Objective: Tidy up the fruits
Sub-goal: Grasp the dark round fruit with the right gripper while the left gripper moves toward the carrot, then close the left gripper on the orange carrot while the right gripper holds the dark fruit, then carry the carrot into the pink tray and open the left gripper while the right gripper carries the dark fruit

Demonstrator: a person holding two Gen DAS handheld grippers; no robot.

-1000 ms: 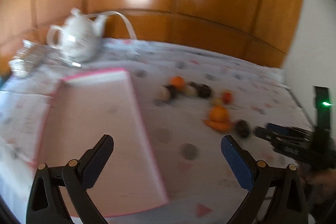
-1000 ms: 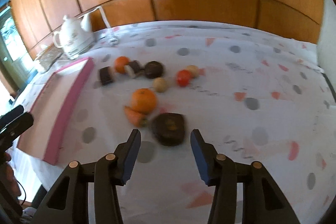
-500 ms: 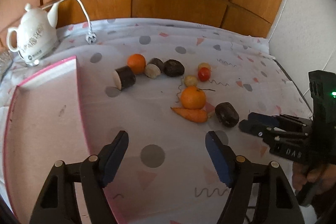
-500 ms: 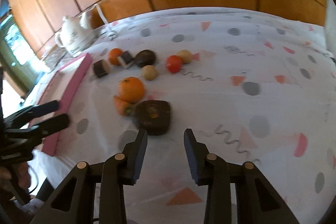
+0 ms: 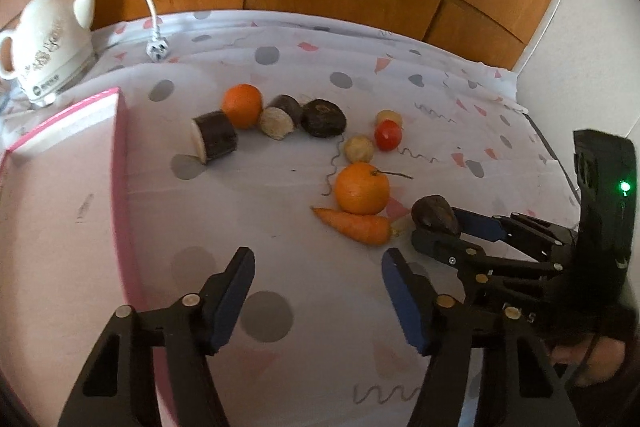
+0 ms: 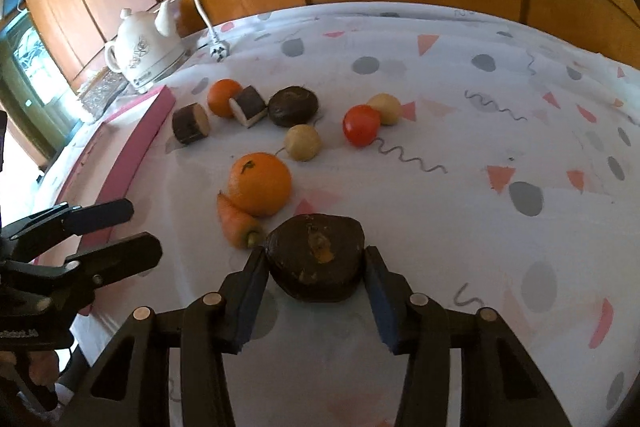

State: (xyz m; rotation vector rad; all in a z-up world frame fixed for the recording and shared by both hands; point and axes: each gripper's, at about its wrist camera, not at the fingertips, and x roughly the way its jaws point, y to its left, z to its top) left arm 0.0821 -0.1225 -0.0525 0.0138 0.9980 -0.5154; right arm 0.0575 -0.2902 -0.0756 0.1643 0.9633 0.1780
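My right gripper is shut on a dark brown fruit, which rests on the patterned tablecloth; it also shows in the left wrist view between the right gripper's fingers. Just beyond lie a carrot and a big orange. Farther off are a red tomato, two pale round fruits, a smaller orange and dark cut pieces. My left gripper is open and empty, hovering left of the carrot.
A pink-rimmed tray lies at the left. A white teapot-style kettle with its cord and plug stands at the back left. Wooden panels run behind the table. The table's right edge meets a white wall.
My right gripper moved forward and its jaws closed onto the dark brown fruit. My left gripper swung right and in toward the fruits, staying open.
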